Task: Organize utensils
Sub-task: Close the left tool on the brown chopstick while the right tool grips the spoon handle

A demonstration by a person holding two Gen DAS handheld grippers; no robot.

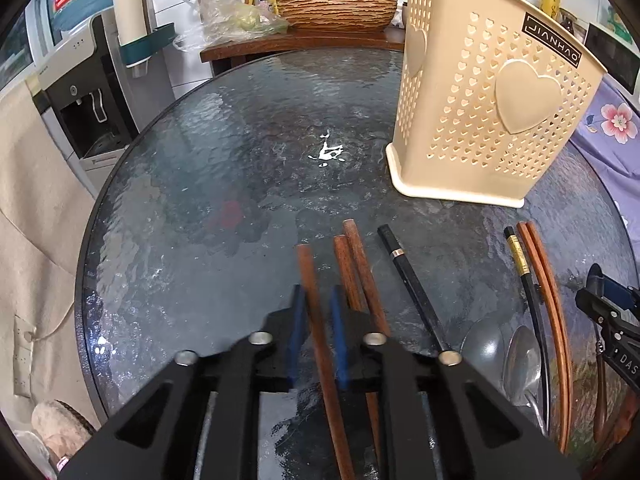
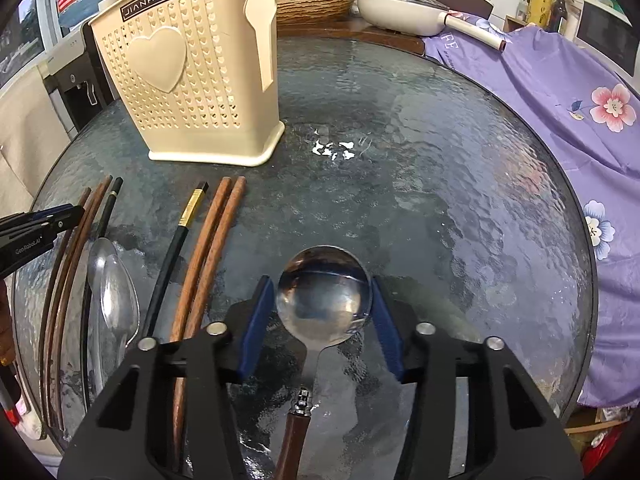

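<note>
Left gripper [image 1: 318, 332], black with blue pads, is clamped on a single brown wooden chopstick [image 1: 310, 280] that runs up between its fingers, pads pressing on both sides, over the dark round textured-glass table [image 1: 200, 200]. Just right of it lie two more brown wooden chopsticks [image 1: 354, 264] side by side, then a black chopstick with a silver band [image 1: 404, 268]. Farther right: a black chopstick with a gold band [image 1: 518, 256] and a pair of reddish-brown chopsticks [image 1: 540, 264], with two steel spoons [image 1: 520, 364] lying bowl-up between the groups. Right gripper [image 2: 322, 312], same build, has its jaws partly spread around the round bowl of a steel ladle-type spoon with a brown wooden handle [image 2: 324, 300]; blue pads sit at both sides of the bowl, right pad at the rim, left pad just beside it, so firm contact is unclear. Spoon handle runs back under the gripper toward the camera. Beige perforated plastic utensil holder with heart and spoon reliefs [image 2: 192, 92] stands upright on the table beyond the chopsticks, well apart from both grippers. Purple floral cloth [image 2: 560, 92] covers the surface right of the table; a wooden basin [image 1: 336, 8] sits on the counter behind.
</note>
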